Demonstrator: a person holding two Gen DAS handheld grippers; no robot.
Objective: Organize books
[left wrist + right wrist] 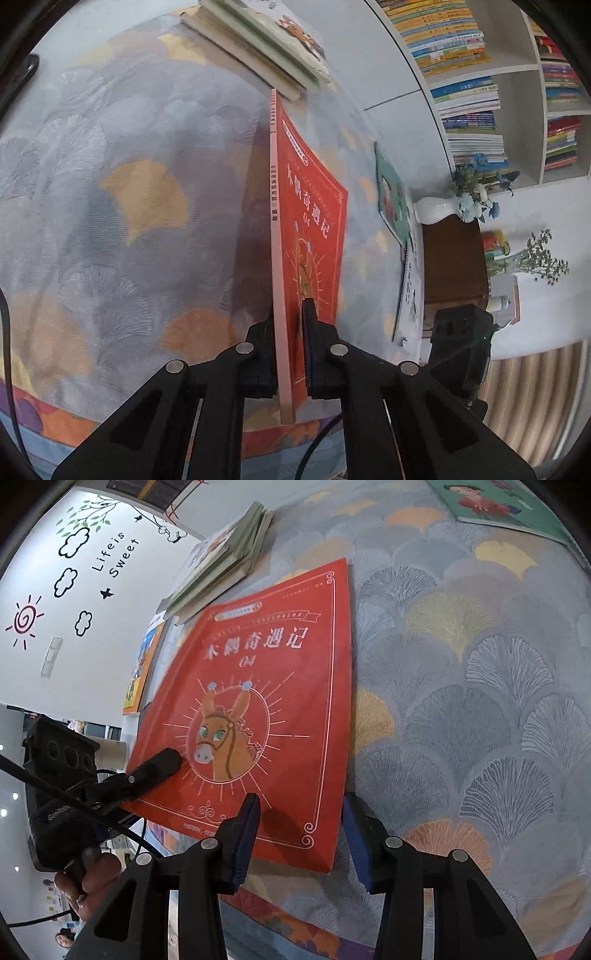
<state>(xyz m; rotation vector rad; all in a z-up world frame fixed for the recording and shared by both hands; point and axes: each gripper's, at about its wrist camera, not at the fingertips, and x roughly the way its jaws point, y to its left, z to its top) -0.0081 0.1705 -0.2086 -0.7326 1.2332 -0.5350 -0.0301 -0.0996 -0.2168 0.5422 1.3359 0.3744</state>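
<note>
Though clamped, red book [314,206] in left gripper [290,332]

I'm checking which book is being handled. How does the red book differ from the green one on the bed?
The red book is clamped near its spine by the left hand-held gripper and raised on edge off the bedspread; the green book lies flat on it, untouched. The red cover shows a donkey's head in a ring; the green one shows a child in red. Both are thin illustrated paperbacks.
</note>
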